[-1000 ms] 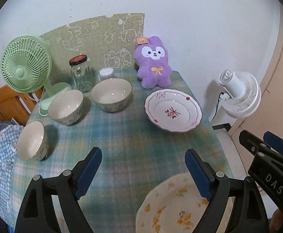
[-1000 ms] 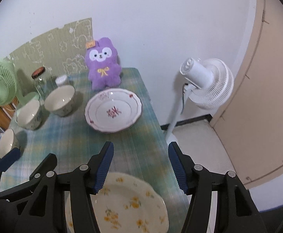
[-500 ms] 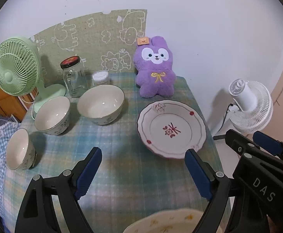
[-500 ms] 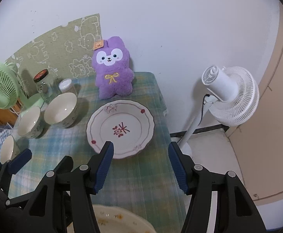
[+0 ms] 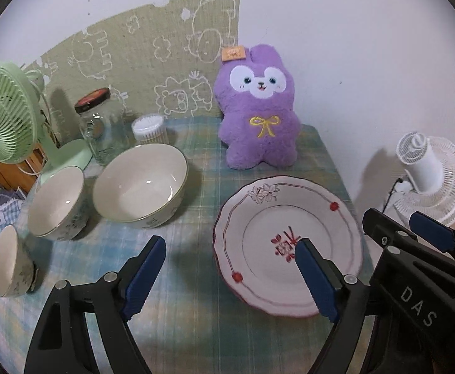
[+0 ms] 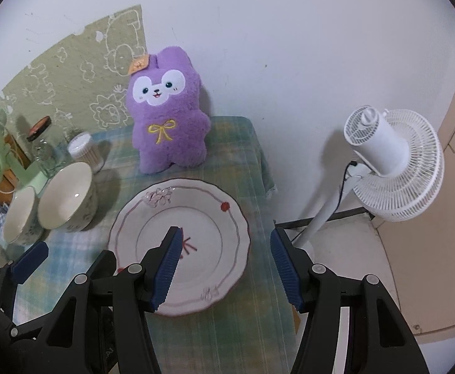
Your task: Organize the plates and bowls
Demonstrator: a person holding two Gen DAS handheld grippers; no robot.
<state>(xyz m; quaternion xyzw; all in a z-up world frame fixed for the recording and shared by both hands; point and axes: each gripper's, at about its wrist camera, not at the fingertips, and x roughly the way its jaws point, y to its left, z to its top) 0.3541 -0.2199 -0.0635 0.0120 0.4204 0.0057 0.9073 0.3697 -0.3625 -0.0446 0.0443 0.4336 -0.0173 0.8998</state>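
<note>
A white plate with red trim (image 5: 286, 243) (image 6: 196, 233) lies on the checked tablecloth near the table's right edge. Three cream bowls stand to its left: a large bowl (image 5: 140, 184) (image 6: 66, 199), a medium bowl (image 5: 57, 205) (image 6: 20, 215) and a small bowl (image 5: 7, 265). My left gripper (image 5: 230, 277) is open and empty, its right finger over the plate's near side. My right gripper (image 6: 227, 268) is open and empty, straddling the plate's right rim. The right gripper also shows in the left wrist view (image 5: 414, 237).
A purple plush rabbit (image 5: 258, 118) sits behind the plate. A glass jar (image 5: 98, 127), a cotton-swab tub (image 5: 149, 127) and a green desk fan (image 5: 6, 118) stand at the back left. A white floor fan (image 6: 389, 165) stands beyond the table's right edge (image 6: 264, 205).
Both grippers moved forward over the table toward the red-trimmed plate. The yellow-flowered plate near the front edge dropped out of view below. Both stay open.
</note>
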